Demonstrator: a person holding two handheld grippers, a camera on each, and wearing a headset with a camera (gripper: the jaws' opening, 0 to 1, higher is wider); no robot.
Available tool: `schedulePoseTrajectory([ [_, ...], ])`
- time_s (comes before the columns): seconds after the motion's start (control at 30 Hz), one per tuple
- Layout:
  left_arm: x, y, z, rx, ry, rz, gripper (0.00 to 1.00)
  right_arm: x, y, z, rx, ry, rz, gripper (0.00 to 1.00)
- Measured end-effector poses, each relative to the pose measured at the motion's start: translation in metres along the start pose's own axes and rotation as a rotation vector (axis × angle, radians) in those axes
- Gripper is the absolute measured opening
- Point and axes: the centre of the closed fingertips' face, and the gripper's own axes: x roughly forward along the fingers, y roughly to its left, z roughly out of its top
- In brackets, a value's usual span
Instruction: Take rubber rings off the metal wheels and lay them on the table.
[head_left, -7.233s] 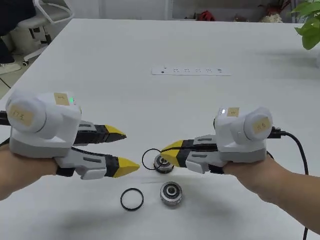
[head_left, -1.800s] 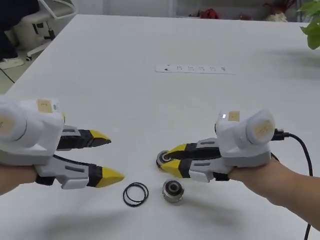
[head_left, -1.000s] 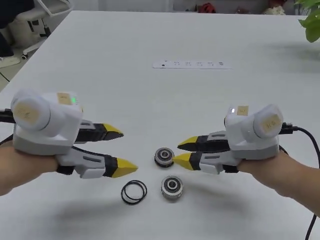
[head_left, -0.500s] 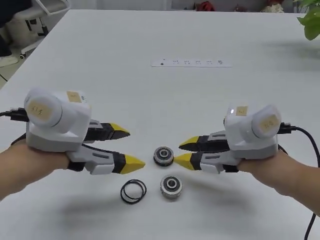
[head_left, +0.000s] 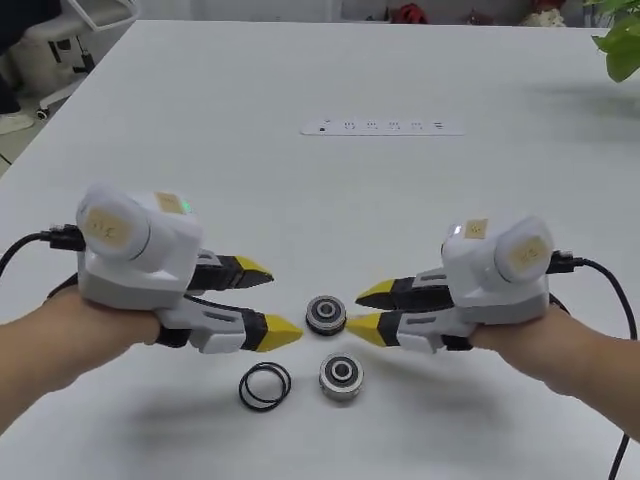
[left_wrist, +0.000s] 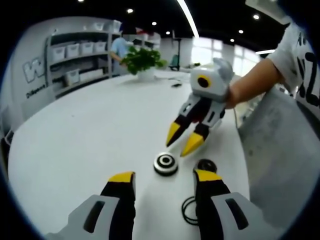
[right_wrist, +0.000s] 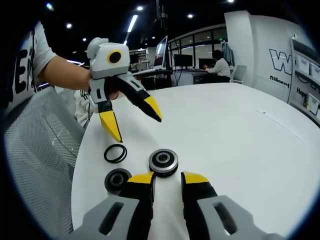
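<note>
Frame centre: left claw (head_left: 276, 301), right claw (head_left: 362, 309) both released, empty, flanking metal wheel (head_left: 326, 313) on tabletop (head_left: 300, 200). Risk: off-centre pinch skids loose wheel into second wheel (head_left: 341, 375), rubber rings (head_left: 264, 385) below.

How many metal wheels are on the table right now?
2. The far wheel lies between the left hand-held gripper and the right hand-held gripper; the near wheel sits beside the rubber rings. None looks hidden.

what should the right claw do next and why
Probably ease the right claw forward onto the far wheel: it sits just ahead of that open, empty claw, and its dark rim may be another ring. Two rings already lie on the table.
</note>
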Motion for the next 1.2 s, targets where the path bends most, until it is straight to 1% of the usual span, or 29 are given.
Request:
schedulePoseTrajectory([
  [0.27, 0.008, 0.000, -0.002, -0.010, 0.004, -0.006, 0.44, 0.003, 0.000, -0.003, 0.005, 0.005, 0.000, 0.18],
  [0.67, 0.019, -0.003, -0.001, -0.019, 0.005, -0.024, 0.40, 0.004, 0.002, -0.003, 0.010, 0.000, 0.002, 0.18],
  [1.2, 0.031, -0.007, 0.002, -0.003, 0.012, -0.039, 0.34, 0.005, 0.003, -0.005, 0.018, -0.003, 0.007, 0.18],
])
